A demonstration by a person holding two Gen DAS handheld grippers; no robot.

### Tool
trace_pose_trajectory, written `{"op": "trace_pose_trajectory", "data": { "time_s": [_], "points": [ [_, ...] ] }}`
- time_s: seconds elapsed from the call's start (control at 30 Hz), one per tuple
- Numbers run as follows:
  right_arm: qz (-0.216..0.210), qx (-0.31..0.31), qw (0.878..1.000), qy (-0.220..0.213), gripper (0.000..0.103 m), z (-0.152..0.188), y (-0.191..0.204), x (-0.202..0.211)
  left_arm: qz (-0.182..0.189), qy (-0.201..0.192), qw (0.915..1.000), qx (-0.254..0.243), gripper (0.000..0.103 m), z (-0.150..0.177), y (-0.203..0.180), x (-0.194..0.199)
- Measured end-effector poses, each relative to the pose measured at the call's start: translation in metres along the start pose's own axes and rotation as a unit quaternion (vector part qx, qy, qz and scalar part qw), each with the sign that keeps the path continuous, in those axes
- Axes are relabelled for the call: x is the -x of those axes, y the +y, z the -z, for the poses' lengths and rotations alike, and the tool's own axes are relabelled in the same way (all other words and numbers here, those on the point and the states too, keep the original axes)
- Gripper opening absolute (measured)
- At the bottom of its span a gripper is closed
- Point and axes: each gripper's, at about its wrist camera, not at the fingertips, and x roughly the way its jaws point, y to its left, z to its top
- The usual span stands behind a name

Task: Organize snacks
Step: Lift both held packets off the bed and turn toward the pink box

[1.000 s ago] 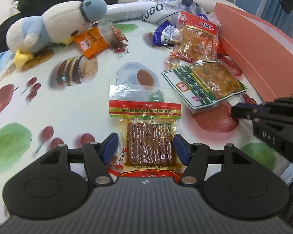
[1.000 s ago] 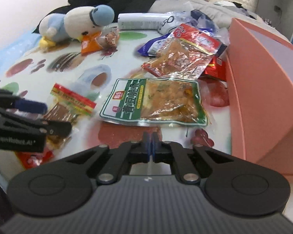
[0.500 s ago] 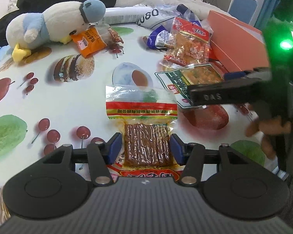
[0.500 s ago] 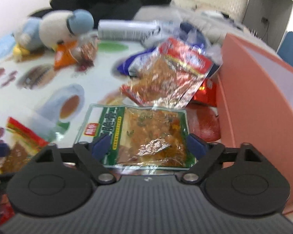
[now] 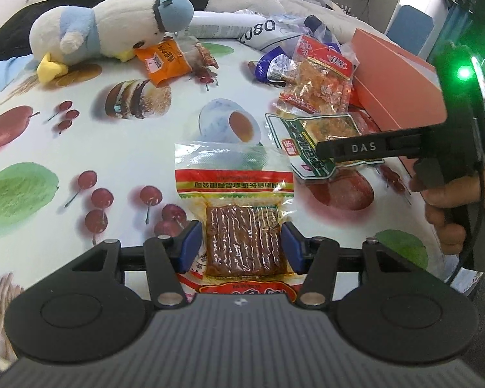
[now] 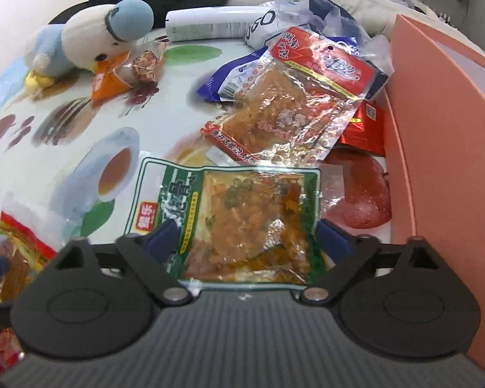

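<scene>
A clear pack with a brown tofu slab (image 5: 242,239) lies on the printed tablecloth, its near end between my open left gripper (image 5: 241,248) fingers. A green-bordered snack pack (image 6: 242,216) lies further right, and my open right gripper (image 6: 247,241) straddles its near end; the pack (image 5: 310,135) and that gripper's side (image 5: 371,148) show in the left wrist view. A red-topped spicy snack pack (image 6: 294,110) lies beyond it. The pink box (image 6: 443,148) stands at the right.
A plush duck (image 5: 113,29) rests at the back left on an orange packet (image 5: 163,61). A blue wrapper (image 6: 232,77), a red packet (image 6: 365,129) and a white tube (image 6: 216,22) lie at the back. Dark clothing and bedding lie behind the table.
My right gripper has opened and moved forward over the green pack, from shut a second ago. My left gripper has stayed open around the tofu pack and edged forward slightly.
</scene>
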Motion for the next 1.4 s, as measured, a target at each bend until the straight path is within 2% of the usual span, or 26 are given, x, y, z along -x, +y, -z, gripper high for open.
{"op": "trace_pose_trajectory", "data": {
  "time_s": [0.2, 0.37, 0.47, 0.5, 0.6, 0.77, 0.93, 1.0, 1.1, 1.3, 1.4],
  "points": [
    [-0.009, 0.033, 0.999, -0.003, 0.061, 0.016, 0.008, 0.024, 0.006, 0.017, 0.9997, 0.018, 0.061, 0.008, -0.005, 0.012],
    [-0.012, 0.04, 0.999, -0.007, 0.056, 0.041, 0.016, 0.051, 0.009, 0.019, 0.9993, 0.031, 0.065, 0.015, -0.007, 0.023],
    [-0.012, 0.036, 0.999, -0.011, 0.051, 0.054, 0.017, 0.066, 0.007, 0.018, 0.9993, 0.033, 0.079, 0.018, -0.009, 0.029],
    [-0.013, 0.033, 0.999, -0.013, 0.05, 0.058, 0.017, 0.072, 0.009, 0.015, 0.9994, 0.029, 0.084, 0.02, -0.01, 0.031],
    [-0.016, 0.018, 1.0, -0.014, 0.049, 0.067, 0.014, 0.083, 0.0, 0.017, 0.9998, 0.007, 0.087, 0.023, -0.018, 0.033],
    [-0.026, 0.014, 1.0, -0.011, 0.047, 0.078, 0.013, 0.1, -0.006, 0.029, 0.9989, -0.037, 0.088, 0.028, -0.034, 0.025],
    [-0.021, 0.01, 1.0, -0.008, 0.047, 0.091, 0.007, 0.113, -0.04, 0.043, 0.9933, -0.099, 0.088, 0.039, -0.052, 0.012],
    [-0.015, 0.009, 1.0, -0.006, 0.047, 0.096, 0.003, 0.115, -0.049, 0.043, 0.9932, -0.096, 0.089, 0.04, -0.053, 0.009],
    [-0.01, 0.007, 1.0, -0.007, 0.047, 0.104, -0.002, 0.12, -0.052, 0.042, 0.9937, -0.089, 0.084, 0.04, -0.053, 0.008],
    [-0.003, -0.005, 1.0, -0.008, 0.047, 0.111, -0.008, 0.125, -0.042, 0.037, 0.9948, -0.085, 0.062, 0.04, -0.059, 0.012],
    [-0.005, -0.011, 1.0, -0.007, 0.047, 0.111, -0.009, 0.127, -0.039, 0.032, 0.9959, -0.075, 0.059, 0.039, -0.058, 0.016]
  ]
}}
